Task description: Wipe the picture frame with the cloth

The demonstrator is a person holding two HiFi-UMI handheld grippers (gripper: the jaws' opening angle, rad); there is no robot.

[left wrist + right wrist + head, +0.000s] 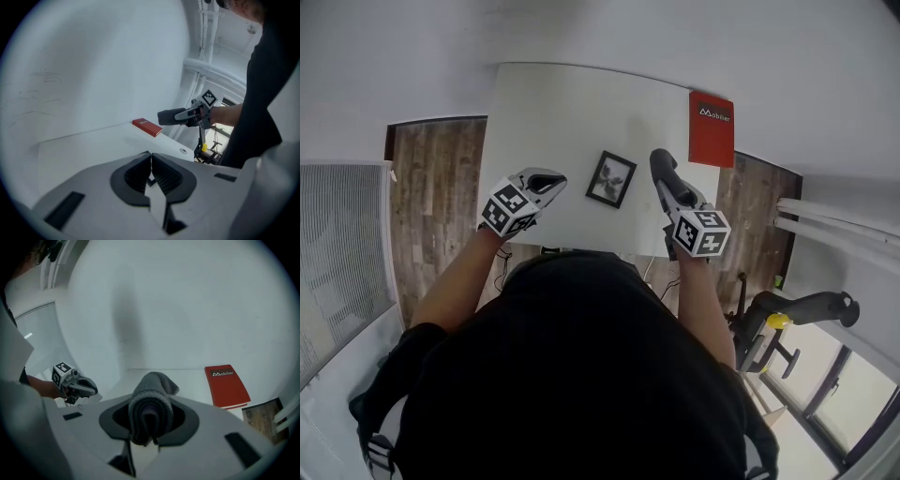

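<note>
A small black picture frame (pixel 611 178) lies flat on the white table (pixel 572 112), between my two grippers. My left gripper (pixel 553 182) hovers to its left with its jaws shut and nothing between them (pixel 150 165). On the frame's right, my right gripper (pixel 661 169) is shut on a folded grey cloth (pixel 151 404), which bulges out past the jaws. In the left gripper view the right gripper (pixel 165 116) shows with the cloth at its tip. The frame itself is hidden in both gripper views.
A red book (pixel 712 128) lies at the table's far right corner, also seen as a red book (pixel 226 386) and a red book (pixel 146 127). Wood floor (pixel 441 197) flanks the table. A white wall stands behind it. A black stand with a yellow part (pixel 778 323) sits at the right.
</note>
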